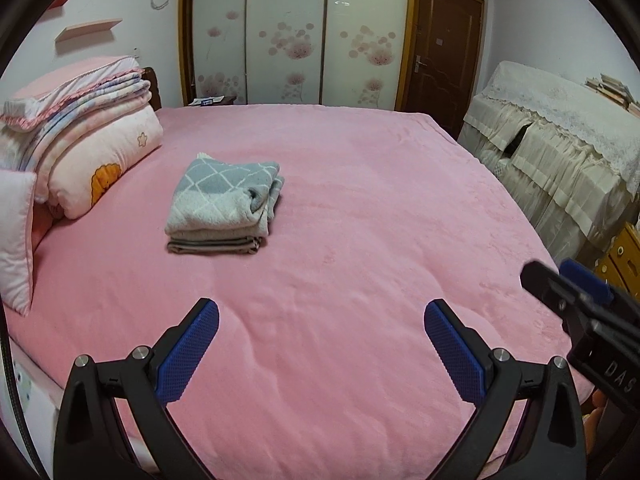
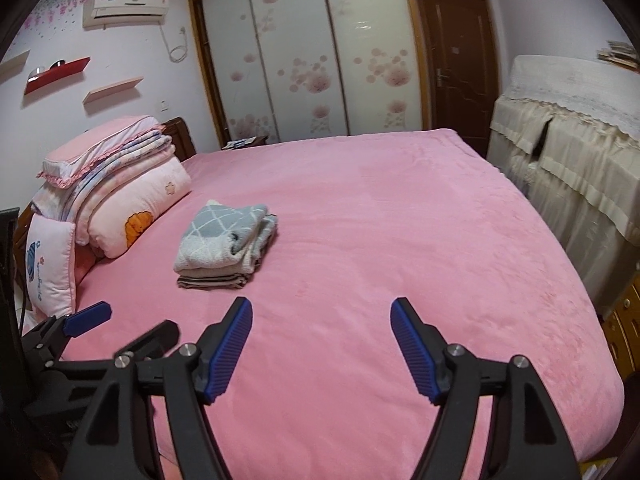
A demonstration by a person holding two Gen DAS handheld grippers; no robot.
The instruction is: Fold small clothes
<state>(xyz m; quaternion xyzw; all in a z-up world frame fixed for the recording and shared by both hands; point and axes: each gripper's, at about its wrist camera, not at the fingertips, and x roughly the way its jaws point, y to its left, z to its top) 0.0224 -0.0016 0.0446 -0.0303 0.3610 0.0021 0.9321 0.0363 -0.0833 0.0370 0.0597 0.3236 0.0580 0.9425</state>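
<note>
clothes stack [image 1: 221, 206] | 3 folded pieces, grey diamond-pattern top, striped bottom | flat on pink bed [image 1: 360, 208]

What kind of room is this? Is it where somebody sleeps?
Yes, most likely a bedroom in a home. A big bed with a pink cover fills it, folded quilts and pillows are piled at its head, and a sliding-door wardrobe with flower prints stands behind it.

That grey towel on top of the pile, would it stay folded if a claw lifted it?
Probably not. The towel looks soft and thick, so it would likely droop and unfold. It seems light, and pushing it might slide it off the pile.
</note>
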